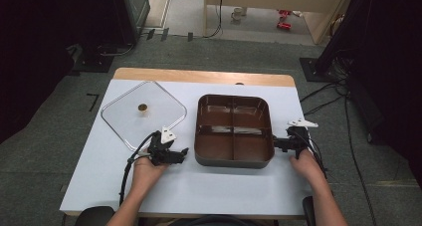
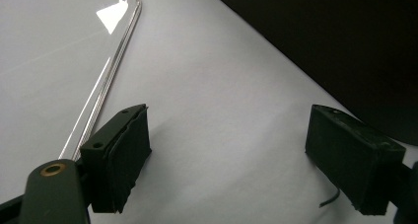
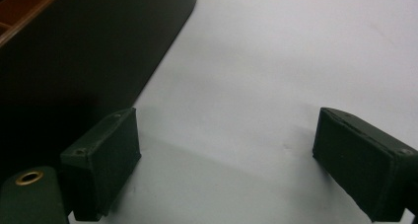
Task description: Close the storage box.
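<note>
A brown square tray [image 1: 234,130] with four compartments sits mid-table. A clear square lid [image 1: 143,114] with a small brass knob lies flat to its left. My left gripper [image 1: 180,155] rests on the table just left of the tray's near corner, open, with bare tabletop between its pads [image 2: 123,155]; the lid's edge [image 2: 106,78] runs past its left jaw and the tray's dark wall [image 2: 345,46] rises at the right. My right gripper [image 1: 277,144] lies at the tray's right side, open, its pads [image 3: 106,160] apart over bare table, the tray wall [image 3: 84,51] at the left.
The white tabletop [image 1: 209,191] has a wooden strip [image 1: 204,76] along its far edge. Beyond it lies grey carpet with cables and dark stands at both sides. Cables trail from each gripper toward the near edge.
</note>
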The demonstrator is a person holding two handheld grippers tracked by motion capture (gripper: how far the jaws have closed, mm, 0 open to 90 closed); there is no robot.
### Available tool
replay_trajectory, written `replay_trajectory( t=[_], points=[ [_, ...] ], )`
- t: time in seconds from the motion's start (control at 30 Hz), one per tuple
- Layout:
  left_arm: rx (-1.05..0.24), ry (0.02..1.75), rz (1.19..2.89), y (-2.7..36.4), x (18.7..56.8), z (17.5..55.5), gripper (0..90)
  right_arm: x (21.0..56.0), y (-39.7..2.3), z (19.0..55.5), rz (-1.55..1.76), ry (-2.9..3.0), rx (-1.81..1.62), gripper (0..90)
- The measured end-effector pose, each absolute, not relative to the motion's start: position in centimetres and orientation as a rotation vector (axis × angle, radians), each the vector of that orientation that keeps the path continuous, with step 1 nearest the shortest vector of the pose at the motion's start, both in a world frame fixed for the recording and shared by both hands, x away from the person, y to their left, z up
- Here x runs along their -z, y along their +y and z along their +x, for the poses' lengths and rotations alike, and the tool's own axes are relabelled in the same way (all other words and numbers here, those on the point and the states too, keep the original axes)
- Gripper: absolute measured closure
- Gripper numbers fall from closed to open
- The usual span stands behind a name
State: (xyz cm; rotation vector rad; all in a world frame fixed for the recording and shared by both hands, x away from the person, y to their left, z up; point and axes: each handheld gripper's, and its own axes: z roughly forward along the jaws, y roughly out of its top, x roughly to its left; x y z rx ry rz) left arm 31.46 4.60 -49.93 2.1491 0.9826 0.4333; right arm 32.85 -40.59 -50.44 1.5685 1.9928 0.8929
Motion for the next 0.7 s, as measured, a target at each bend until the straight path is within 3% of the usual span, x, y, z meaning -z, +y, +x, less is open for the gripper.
replay_trajectory(
  t=[0.4, 0.53, 0.7],
  points=[
    [-0.420, 1.025, 2.174, 4.3, 49.5, 31.6, 18.4, 50.4, -40.6, 32.9, 1.568, 1.994, -0.892, 10.2],
    [-0.349, 1.018, 2.207, 4.5, 48.7, 31.9, 31.7, 50.4, -40.6, 32.9, 1.569, 1.995, -0.894, 10.1],
    [-0.322, 1.020, 2.215, 4.8, 48.1, 32.0, 33.9, 50.4, -40.6, 32.9, 1.570, 1.993, -0.895, 10.1]
  ],
)
